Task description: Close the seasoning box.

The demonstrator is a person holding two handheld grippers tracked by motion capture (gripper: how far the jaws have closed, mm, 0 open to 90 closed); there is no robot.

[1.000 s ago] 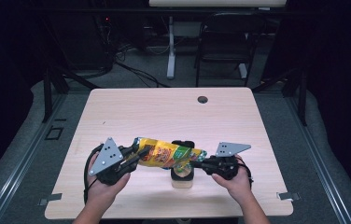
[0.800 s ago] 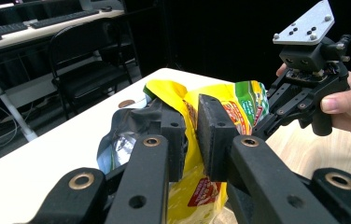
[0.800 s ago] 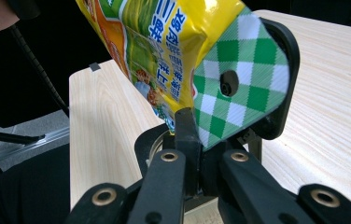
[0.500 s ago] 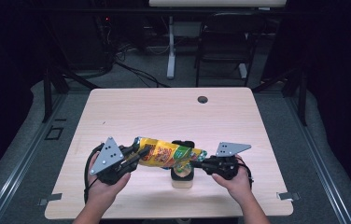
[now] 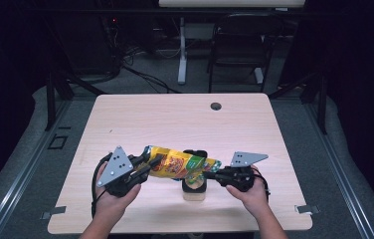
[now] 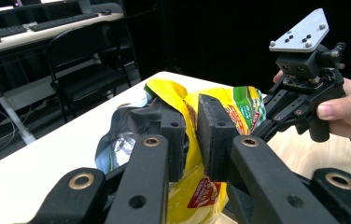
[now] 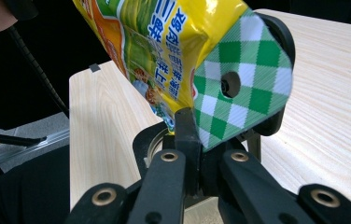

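Snack bag (image 5: 179, 164) hangs lengthwise btwn both grippers, just above the container (image 5: 195, 186). L gripper (image 5: 142, 168) clamps its far end, R gripper (image 5: 210, 172) pinches the checkered end right over the container, so R is nearer.

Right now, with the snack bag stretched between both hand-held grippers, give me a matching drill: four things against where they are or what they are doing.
Things:
1. left hand-held gripper
2. right hand-held gripper
3. small container
4. dark round cap

Places or states:
A. on the table directly under the snack bag
B. clamped on the bag's crumpled yellow end
C. lying alone near the table's far edge
D. pinching the bag's green-checked flat seal

Pairs: 1-B, 2-D, 3-A, 4-C
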